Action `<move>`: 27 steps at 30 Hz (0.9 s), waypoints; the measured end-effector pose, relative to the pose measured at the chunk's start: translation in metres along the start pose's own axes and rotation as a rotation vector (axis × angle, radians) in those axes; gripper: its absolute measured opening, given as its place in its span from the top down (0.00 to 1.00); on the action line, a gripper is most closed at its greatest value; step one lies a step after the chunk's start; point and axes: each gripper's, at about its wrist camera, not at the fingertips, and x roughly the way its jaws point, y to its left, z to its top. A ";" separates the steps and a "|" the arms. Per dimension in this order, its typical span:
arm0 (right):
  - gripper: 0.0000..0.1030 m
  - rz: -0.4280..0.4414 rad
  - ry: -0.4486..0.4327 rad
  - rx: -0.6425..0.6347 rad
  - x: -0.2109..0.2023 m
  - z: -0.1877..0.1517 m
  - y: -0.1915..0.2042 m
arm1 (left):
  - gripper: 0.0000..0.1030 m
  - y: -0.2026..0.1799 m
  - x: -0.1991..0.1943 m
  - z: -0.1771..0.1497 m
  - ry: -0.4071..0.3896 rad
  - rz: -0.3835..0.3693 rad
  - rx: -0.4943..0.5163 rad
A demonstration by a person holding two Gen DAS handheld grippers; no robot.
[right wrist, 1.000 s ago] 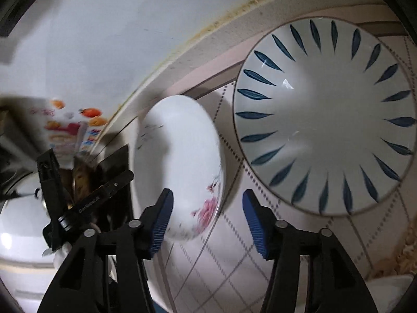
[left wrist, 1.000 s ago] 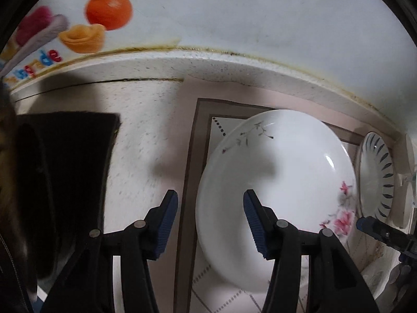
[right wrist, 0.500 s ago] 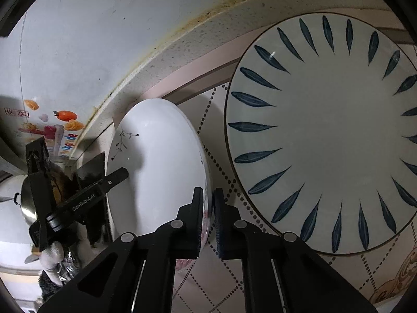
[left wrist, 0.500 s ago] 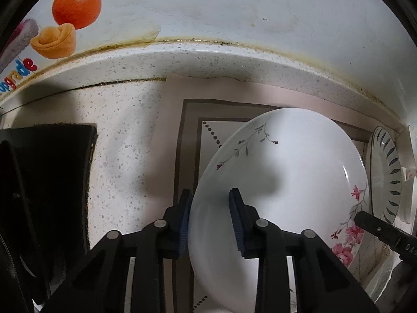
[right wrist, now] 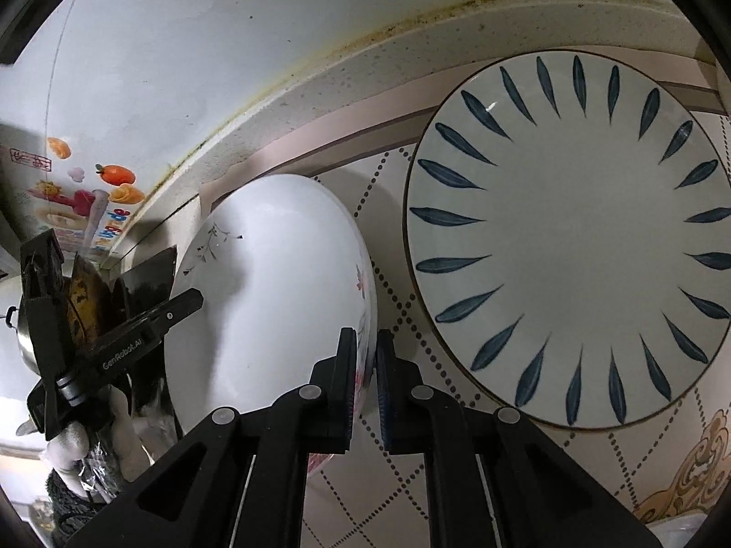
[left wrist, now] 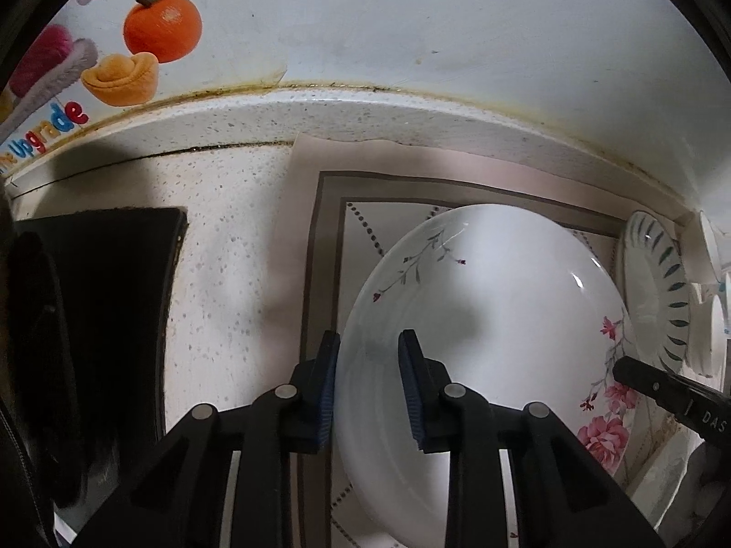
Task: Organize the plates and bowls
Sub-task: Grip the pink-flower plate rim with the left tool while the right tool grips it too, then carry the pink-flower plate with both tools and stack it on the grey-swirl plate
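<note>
On the wall behind the speckled stone counter [left wrist: 228, 237] a sticker [left wrist: 137, 45] shows a felt orange, a golden ingot shape and the multicoloured word "Upgrade". Printed in white on the black arm of the left gripper [right wrist: 182, 306], as the right wrist camera sees it, is "GenRobot.AI"; the right gripper's arm at the edge of the left view carries the letters "DAS", the rest cut off. A pale pink mat [left wrist: 329, 237] with a brown border and dotted diamond lines covers the counter. Over it sits the glossy white floral plate [left wrist: 493, 310], round and shallow, painted with a thin grey sprig on one side and pink blossoms on the other. Both grippers clench it: the left gripper [left wrist: 368, 388] has its blue ribbed pads on either face of the rim at the plain side, and the right gripper [right wrist: 365, 379] pinches the rim at the blossom side, jaws nearly together. Just beside it on the mat lies the leaf-pattern plate [right wrist: 571, 237], smooth white ceramic ringed with dark blue leaf strokes and a thin dark edge. A dark pad [left wrist: 105, 283] lies on the counter to the left.
</note>
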 end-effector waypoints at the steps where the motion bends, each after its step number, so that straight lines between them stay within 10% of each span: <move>1: 0.90 0.001 -0.003 -0.004 -0.003 -0.001 -0.001 | 0.77 -0.004 -0.004 -0.003 -0.003 -0.001 0.000; 27: 0.91 -0.018 -0.009 -0.067 -0.177 -0.116 -0.113 | 0.77 -0.170 -0.084 -0.122 -0.015 -0.097 0.045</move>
